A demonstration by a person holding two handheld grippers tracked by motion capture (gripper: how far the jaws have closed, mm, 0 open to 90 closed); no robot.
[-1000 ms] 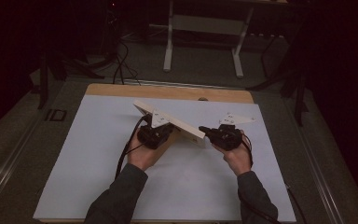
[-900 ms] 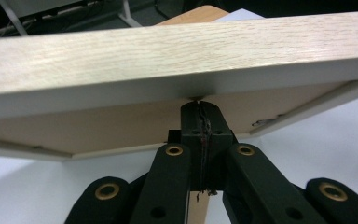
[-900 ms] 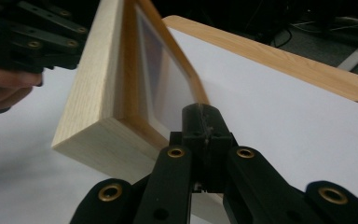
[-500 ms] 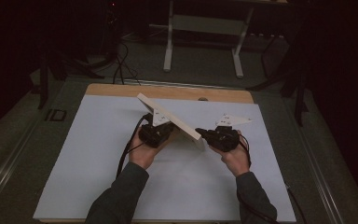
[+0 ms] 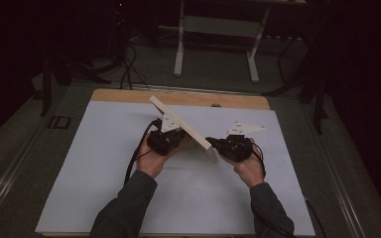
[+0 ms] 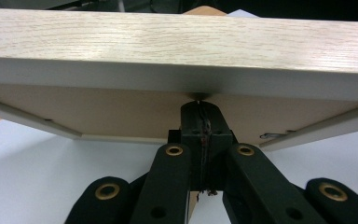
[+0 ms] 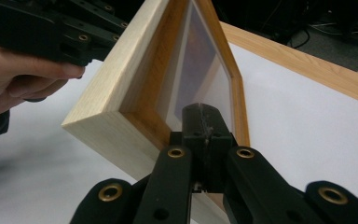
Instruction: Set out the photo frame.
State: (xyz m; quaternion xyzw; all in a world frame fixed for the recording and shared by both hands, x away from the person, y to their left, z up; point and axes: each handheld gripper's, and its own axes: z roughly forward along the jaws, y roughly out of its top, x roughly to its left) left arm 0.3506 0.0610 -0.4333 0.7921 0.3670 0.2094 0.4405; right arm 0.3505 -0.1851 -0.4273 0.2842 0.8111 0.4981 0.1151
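Observation:
A light wooden picture frame (image 5: 181,126) stands tilted on edge over the white mat, between my two grippers. My left gripper (image 5: 172,140) is behind it, jaws shut with nothing between them. In the left gripper view the joined tips (image 6: 199,106) touch the frame's (image 6: 168,42) back just under its rim. My right gripper (image 5: 212,144) is at the frame's near right end, also shut. In the right gripper view its tips (image 7: 200,111) rest against the inner edge of the frame's (image 7: 116,100) glazed front. The left gripper (image 7: 51,28) and its hand are behind the frame.
A white mat (image 5: 104,173) covers the wooden table, whose bare edge (image 5: 129,95) runs along the far side. Beyond it on the dark floor stand the white legs of a desk (image 5: 178,49) and some cables (image 5: 126,67).
The frame has tipped up steeper, its far end rising and its near end coming down toward me. The right gripper has shifted slightly left and nearer with it. The left hand stayed put.

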